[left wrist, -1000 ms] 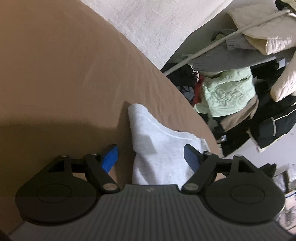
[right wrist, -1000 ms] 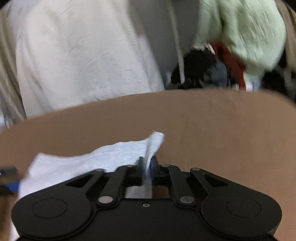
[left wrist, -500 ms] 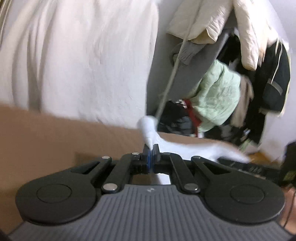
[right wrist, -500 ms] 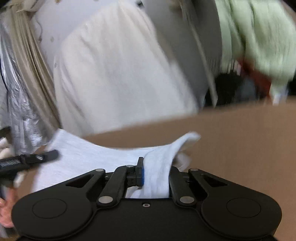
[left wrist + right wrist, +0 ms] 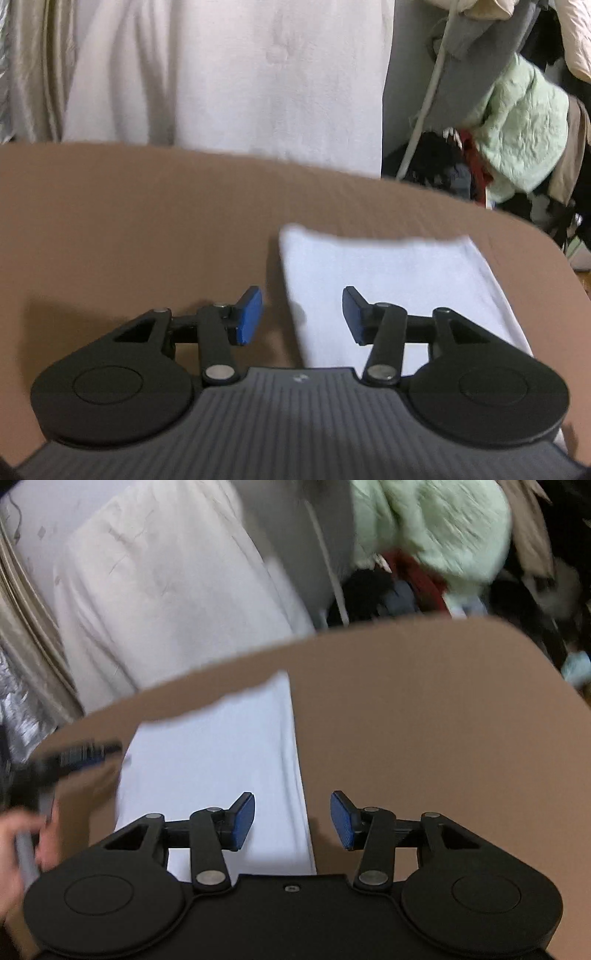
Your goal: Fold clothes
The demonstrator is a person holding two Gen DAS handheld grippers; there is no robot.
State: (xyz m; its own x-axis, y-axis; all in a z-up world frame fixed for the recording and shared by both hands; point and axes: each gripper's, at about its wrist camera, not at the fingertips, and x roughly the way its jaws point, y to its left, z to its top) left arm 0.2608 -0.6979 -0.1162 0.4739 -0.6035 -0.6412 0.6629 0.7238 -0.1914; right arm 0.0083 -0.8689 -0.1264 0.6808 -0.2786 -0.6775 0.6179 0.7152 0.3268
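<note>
A white folded garment lies flat on the brown table. My left gripper hovers over the garment's left edge, its jaws opening, blue pads apart with nothing pinched between them. In the right wrist view the same white garment lies left of centre. My right gripper hangs over its right edge, jaws opening, with no cloth pressed between the pads. The left gripper shows blurred at the left, held by a hand.
A white hanging cloth and beige curtain stand behind the table. A rack of clothes with a pale green jacket and a metal pole crowds the far right. The table's rounded far right corner is near.
Both grippers were shut on the white cloth half a second ago and lifted it; now both have let go, their jaws apart, and the garment lies folded flat on the table.
</note>
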